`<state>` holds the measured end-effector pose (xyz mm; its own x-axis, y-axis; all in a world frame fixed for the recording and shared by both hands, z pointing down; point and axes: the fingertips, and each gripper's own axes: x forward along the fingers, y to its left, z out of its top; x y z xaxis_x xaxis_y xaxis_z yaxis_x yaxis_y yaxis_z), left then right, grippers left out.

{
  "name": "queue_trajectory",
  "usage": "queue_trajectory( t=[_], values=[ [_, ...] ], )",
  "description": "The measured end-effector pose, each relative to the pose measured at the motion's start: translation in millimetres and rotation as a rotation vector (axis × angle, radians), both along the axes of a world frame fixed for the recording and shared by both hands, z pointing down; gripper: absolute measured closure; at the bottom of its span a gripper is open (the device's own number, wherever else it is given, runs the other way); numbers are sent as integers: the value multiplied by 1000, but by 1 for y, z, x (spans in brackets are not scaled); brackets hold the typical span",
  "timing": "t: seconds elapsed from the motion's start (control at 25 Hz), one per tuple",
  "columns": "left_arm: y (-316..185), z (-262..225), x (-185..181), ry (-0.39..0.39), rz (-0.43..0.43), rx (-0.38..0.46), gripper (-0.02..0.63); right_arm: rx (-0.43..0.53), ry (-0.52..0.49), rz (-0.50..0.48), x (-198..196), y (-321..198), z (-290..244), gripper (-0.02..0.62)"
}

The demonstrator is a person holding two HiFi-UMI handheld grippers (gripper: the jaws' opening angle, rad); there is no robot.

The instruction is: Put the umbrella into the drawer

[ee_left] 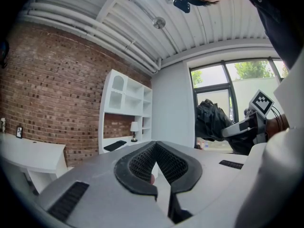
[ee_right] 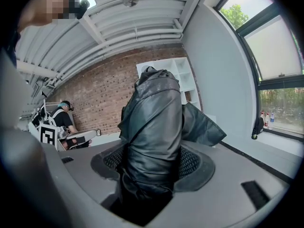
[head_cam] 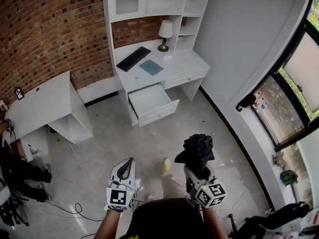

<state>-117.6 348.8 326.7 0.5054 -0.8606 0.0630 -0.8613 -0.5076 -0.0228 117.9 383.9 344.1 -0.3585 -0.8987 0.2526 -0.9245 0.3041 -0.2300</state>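
Observation:
A folded black umbrella (head_cam: 197, 148) stands upright in my right gripper (head_cam: 195, 167), whose jaws are shut on it. In the right gripper view the umbrella (ee_right: 152, 137) fills the middle, clamped between the dark pads. My left gripper (head_cam: 125, 171) is shut with nothing in it, its pads (ee_left: 142, 167) meeting at the tips. From the left gripper view the umbrella (ee_left: 213, 120) shows at the right. The white desk's drawer (head_cam: 152, 102) is pulled open, well ahead of both grippers.
A white desk with shelves (head_cam: 159, 59) holds a black keyboard (head_cam: 133, 59), a blue pad (head_cam: 151, 67) and a small lamp (head_cam: 165, 34). A second white table (head_cam: 45, 103) stands at the left by the brick wall. Cables (head_cam: 79, 168) lie on the floor. Another person (ee_right: 61, 122) sits at the left.

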Motion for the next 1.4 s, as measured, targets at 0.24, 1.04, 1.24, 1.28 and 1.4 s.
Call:
queue_trajectory(
  t=[0.24,1.04,1.24,1.28,1.4],
  values=[
    [-50,8,-8,16,-77,-6,589,32,-5,-55,-1,-67,4,334],
    [-406,6,87,-55,-196,-45,590,-23,16,-164,111,-469,19,334],
    [-434,11,62,-103,-272,-90,589,-59,-9,-213,98,-521,33,336],
    [-442,13,60,-104,-275,-91,589,-58,-12,-212,97,-530,34,334],
    [-458,18,48,-100,-291,-104,589,-77,8,-221,88,-549,41,335]
  ],
)
